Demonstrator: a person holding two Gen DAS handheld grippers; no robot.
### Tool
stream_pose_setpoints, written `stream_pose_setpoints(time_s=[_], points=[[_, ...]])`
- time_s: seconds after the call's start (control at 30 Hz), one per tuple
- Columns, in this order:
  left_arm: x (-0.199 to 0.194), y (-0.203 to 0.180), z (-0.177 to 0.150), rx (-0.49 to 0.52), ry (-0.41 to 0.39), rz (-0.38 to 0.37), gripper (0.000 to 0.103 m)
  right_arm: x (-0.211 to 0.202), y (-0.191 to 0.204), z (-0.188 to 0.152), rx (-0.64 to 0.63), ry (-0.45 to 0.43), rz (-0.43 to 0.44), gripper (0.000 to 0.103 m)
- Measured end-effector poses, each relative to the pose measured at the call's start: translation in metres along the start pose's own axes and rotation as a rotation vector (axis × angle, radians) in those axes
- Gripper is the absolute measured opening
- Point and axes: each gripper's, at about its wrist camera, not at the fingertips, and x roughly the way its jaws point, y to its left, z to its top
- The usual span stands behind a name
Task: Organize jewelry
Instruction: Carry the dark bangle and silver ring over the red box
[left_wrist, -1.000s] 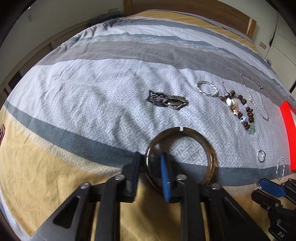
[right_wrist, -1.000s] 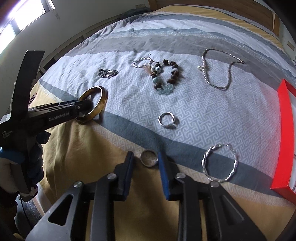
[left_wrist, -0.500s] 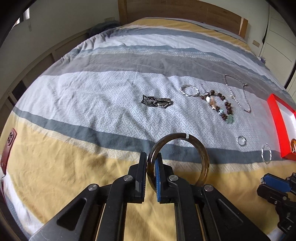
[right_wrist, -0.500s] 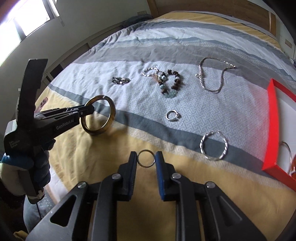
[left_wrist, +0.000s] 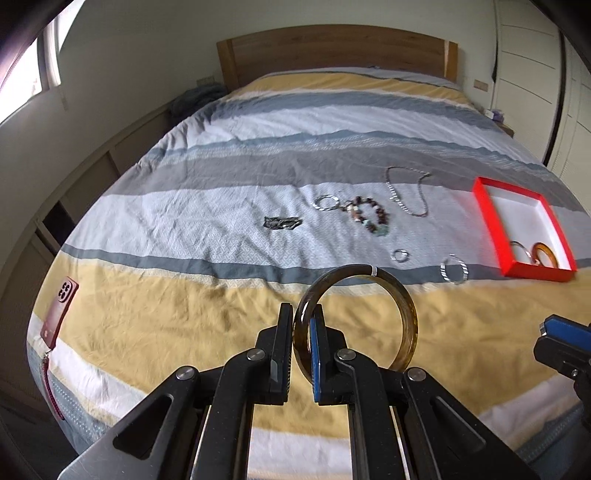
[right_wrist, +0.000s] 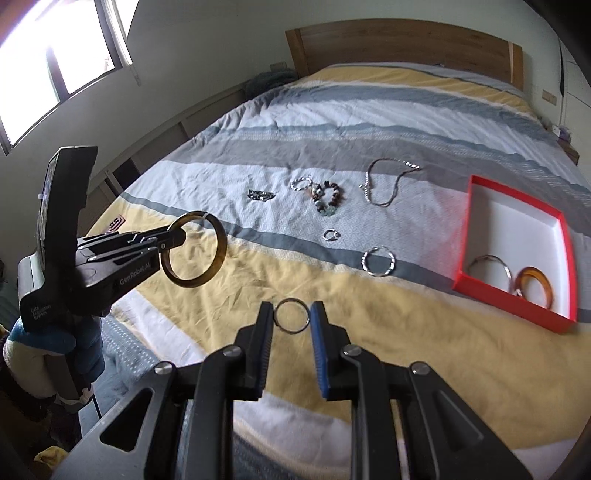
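Bangle (left_wrist: 404, 325) sitting pinched in left gripper (left_wrist: 300, 332), ring (right_wrist: 291, 315) in right gripper (right_wrist: 291, 321); red box (right_wrist: 463, 236) holding two bracelets (right_wrist: 511, 277).

place: home bedroom | evidence: bed (left_wrist: 332, 122), wooden headboard (left_wrist: 332, 51), wardrobe (left_wrist: 535, 74)

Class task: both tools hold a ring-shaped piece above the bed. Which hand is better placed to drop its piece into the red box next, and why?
Right, probably. The right tool grips the small ring nearer the red box; the left tool, with the brown bangle, is farther over on the opposite side.
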Motion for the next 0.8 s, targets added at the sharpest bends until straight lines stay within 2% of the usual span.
stream_pose_setpoints(time_s=[0.37, 0.8], points=[[-0.073, -0.052, -0.014, 0.095, -0.094, -0.037, 0.008, -0.078, -0.011, -0.032, 0.034, -0.107, -0.049, 0.019], [-0.116, -0.106, -0.015, 0.172, -0.158, -0.069, 0.008, -0.135, -0.04, -0.059, 0.098, -0.19, -0.101, 0.019]])
